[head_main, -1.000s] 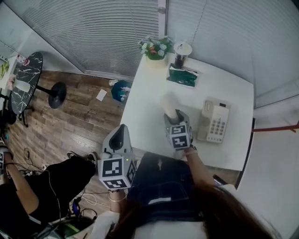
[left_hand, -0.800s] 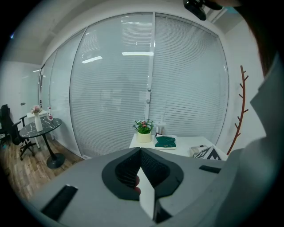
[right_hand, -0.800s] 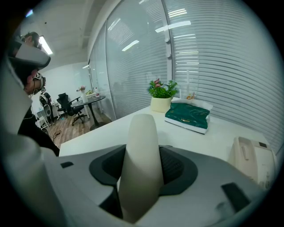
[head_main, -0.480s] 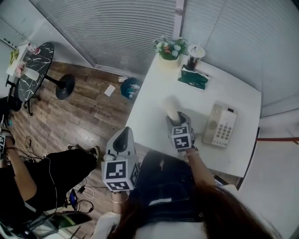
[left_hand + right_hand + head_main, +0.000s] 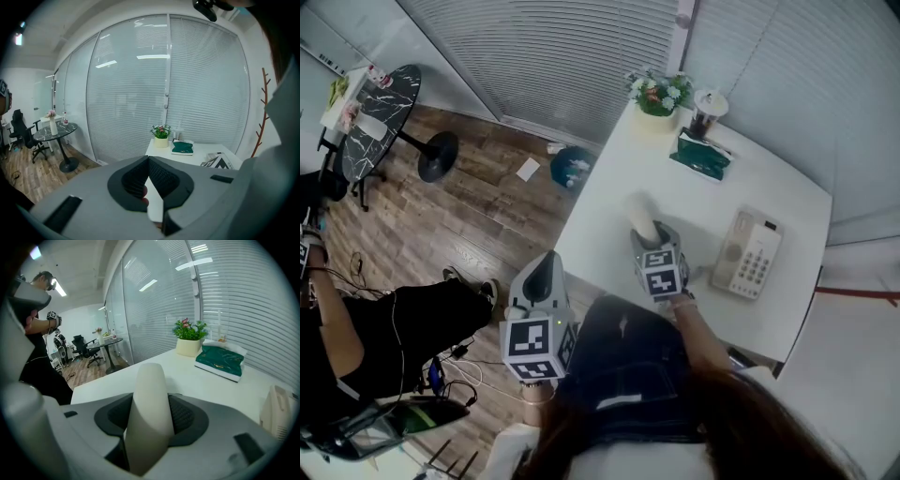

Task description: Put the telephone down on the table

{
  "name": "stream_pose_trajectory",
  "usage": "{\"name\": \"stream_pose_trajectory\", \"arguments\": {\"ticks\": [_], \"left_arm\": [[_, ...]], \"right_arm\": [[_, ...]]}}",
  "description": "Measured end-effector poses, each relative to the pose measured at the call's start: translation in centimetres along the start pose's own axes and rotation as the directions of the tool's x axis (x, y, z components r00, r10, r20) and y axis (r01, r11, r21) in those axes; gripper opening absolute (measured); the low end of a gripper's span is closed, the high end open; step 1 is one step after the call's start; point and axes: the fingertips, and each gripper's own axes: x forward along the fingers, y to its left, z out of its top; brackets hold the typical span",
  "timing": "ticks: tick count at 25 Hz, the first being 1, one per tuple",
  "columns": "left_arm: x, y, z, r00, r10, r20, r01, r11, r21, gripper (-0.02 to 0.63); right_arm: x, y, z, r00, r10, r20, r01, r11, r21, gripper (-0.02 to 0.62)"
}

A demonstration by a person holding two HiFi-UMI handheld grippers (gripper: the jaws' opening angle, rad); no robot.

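A cream telephone handset (image 5: 639, 214) stands tilted between the jaws of my right gripper (image 5: 650, 236), which is shut on it above the white table (image 5: 605, 202). In the right gripper view the handset (image 5: 149, 380) fills the gap of the right gripper (image 5: 151, 417), both black pads pressing its sides. The telephone base (image 5: 753, 255) with its keypad lies on the table to the right, apart from the handset, and the same telephone base (image 5: 276, 413) shows at that view's right edge. My left gripper (image 5: 542, 278) hangs off the table's left side, over the floor. The left gripper (image 5: 148, 161) has its pads meeting, nothing held.
A flower pot (image 5: 657, 97), a cup (image 5: 709, 108) and a green pack (image 5: 703, 157) stand at the table's far end. Left of the table is wooden floor with a round dark table (image 5: 380, 108). A person in black (image 5: 356, 328) is at the left.
The head view has swung, so the table sits further right and up. My right gripper with the handset has drifted slightly left, away from the telephone base. Both grips look the same.
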Motion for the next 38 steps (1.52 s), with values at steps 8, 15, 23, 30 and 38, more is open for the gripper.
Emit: {"name": "stream_pose_trajectory", "arguments": {"ticks": [8, 15, 23, 30, 38], "left_arm": [[-0.3, 0.2, -0.5, 1.000, 0.021, -0.010, -0.021, 1.000, -0.003, 0.000], [-0.5, 0.6, -0.6, 0.999, 0.036, -0.015, -0.036, 0.999, -0.011, 0.000], [-0.1, 0.5, -0.4, 0.999, 0.039, -0.020, -0.040, 0.999, -0.015, 0.000], [0.4, 0.3, -0.5, 0.999, 0.029, -0.025, -0.029, 1.000, -0.006, 0.000], [0.8, 0.0, -0.3, 1.000, 0.008, -0.025, -0.008, 1.000, 0.001, 0.000]], "right_arm": [[0.7, 0.5, -0.3, 1.000, 0.020, -0.006, -0.020, 1.000, -0.011, 0.217], [1.2, 0.7, -0.7, 0.999, 0.027, -0.024, -0.027, 0.999, -0.019, 0.218], [1.6, 0.9, -1.0, 0.998, 0.038, -0.043, -0.039, 0.999, -0.028, 0.218], [2.0, 1.3, -1.2, 0.998, 0.045, -0.049, -0.047, 0.998, -0.046, 0.218], [2.0, 1.2, -1.0, 0.998, 0.030, -0.054, -0.035, 0.995, -0.092, 0.219]]}}
